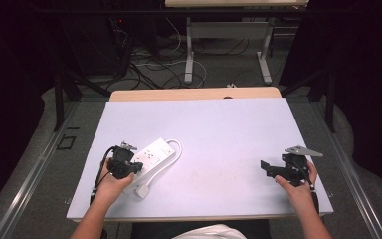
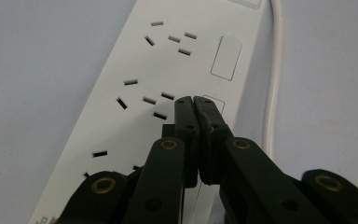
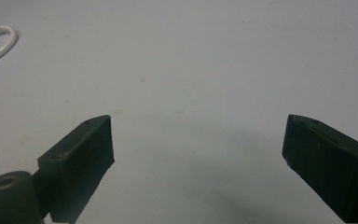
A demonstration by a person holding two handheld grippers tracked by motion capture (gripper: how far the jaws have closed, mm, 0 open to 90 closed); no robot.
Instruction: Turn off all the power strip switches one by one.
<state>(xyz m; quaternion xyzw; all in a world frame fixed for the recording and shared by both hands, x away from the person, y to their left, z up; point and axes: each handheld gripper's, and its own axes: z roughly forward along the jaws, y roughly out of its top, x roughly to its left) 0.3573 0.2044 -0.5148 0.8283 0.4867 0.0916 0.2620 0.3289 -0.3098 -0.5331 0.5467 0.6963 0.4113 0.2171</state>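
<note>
White table (image 1: pixel 219 129) under dark surround, cables on floor beyond. White power strip (image 1: pixel 151 159) lying flat at table's left part, white cord (image 1: pixel 178 149) looping along far side. Left gripper (image 2: pixel 194 99) directly over strip, jaws pressed together, nothing between; tips at rocker switch (image 2: pixel 214 103), socket slots just left of tips, cord right of them. Right gripper (image 1: pixel 269 169) well apart from strip, low over bare table, jaws spread wide, empty; cord loop far off to upper left of its tips.

Power strip (image 1: pixel 151 158) lies on the table's (image 1: pixel 219 129) left, its cable (image 1: pixel 178 149) looped right
</note>
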